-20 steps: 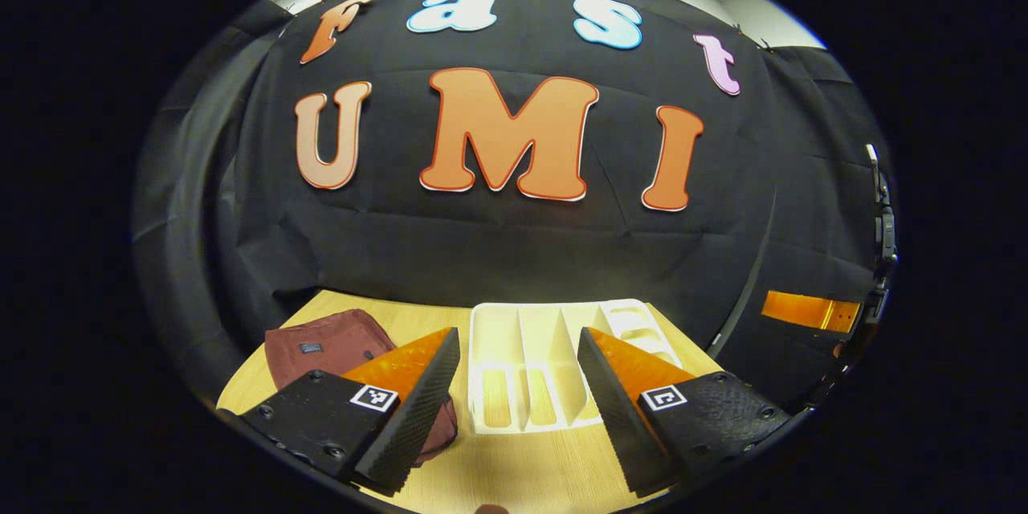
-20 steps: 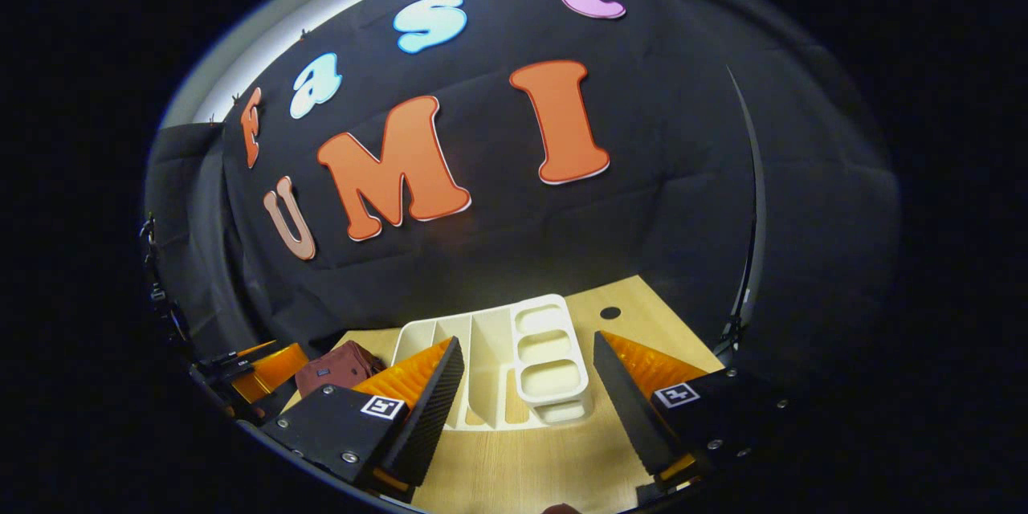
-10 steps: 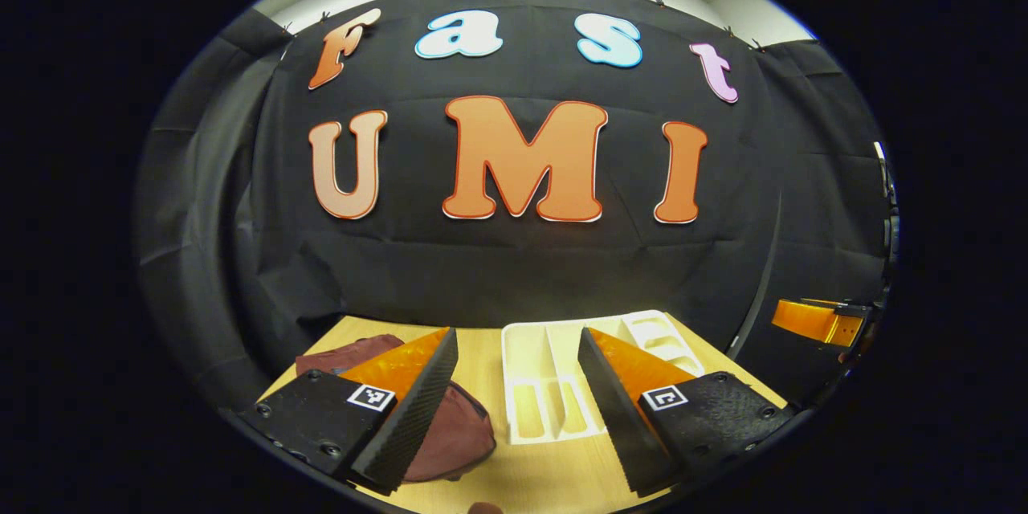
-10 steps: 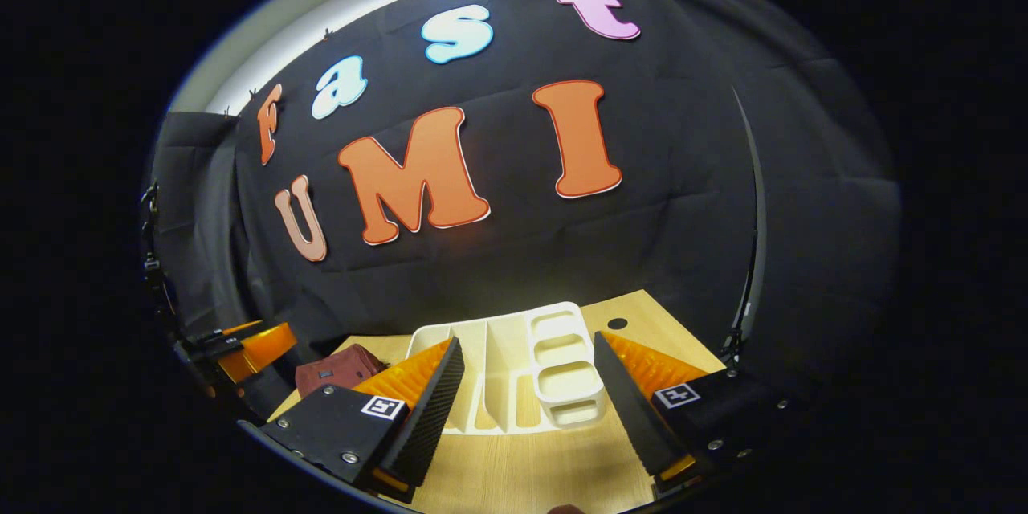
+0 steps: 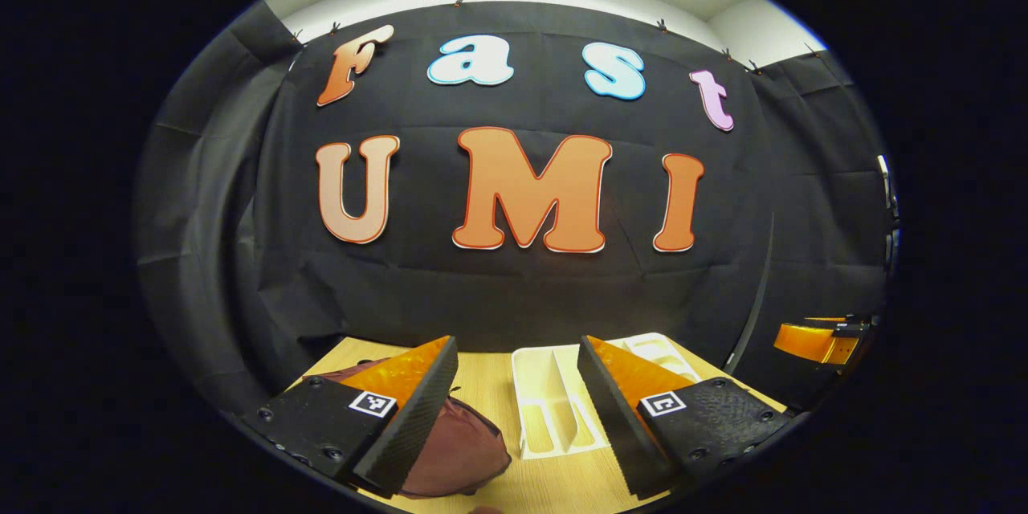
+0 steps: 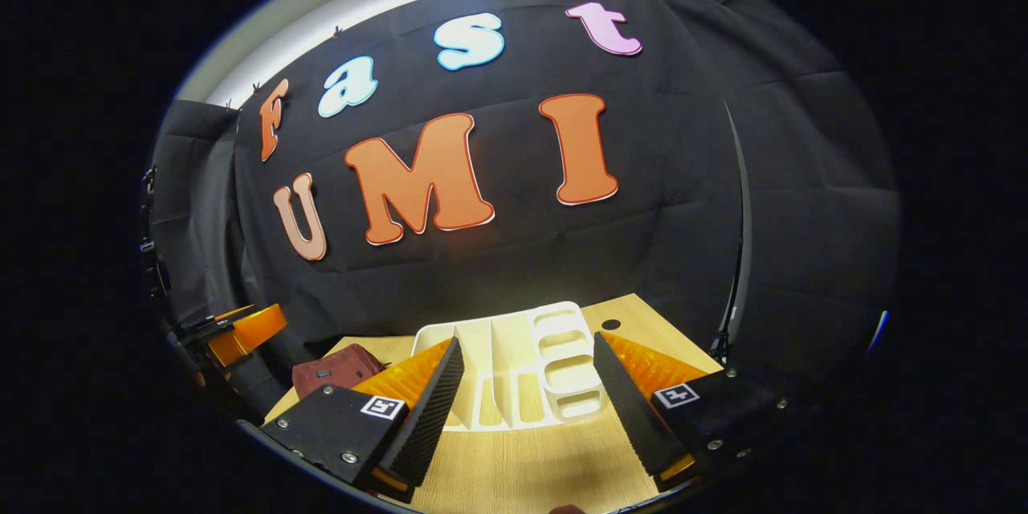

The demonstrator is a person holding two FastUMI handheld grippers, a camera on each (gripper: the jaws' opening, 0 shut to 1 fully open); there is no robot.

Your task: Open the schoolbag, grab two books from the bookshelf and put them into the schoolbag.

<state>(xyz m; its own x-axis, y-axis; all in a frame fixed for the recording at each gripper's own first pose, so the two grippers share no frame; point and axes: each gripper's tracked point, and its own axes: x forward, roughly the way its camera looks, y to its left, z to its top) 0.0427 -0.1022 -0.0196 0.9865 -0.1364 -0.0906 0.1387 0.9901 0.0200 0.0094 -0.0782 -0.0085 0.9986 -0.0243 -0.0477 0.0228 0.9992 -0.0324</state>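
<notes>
At the bottom of the left gripper view, the left gripper (image 5: 518,418) hangs with jaws wide open and empty over the wooden desk (image 5: 490,373). The maroon schoolbag (image 5: 458,450) lies lower left, just beside the white bookshelf (image 5: 550,409). In the right gripper view, the right gripper (image 6: 526,409) gapes too, bare desk between its jaws and the bookshelf's near edge.

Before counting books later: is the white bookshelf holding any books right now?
Empty as far as shown: the bookshelf's visible slots show bare white walls and wood table through them. Parts behind the fingers are hidden.
</notes>
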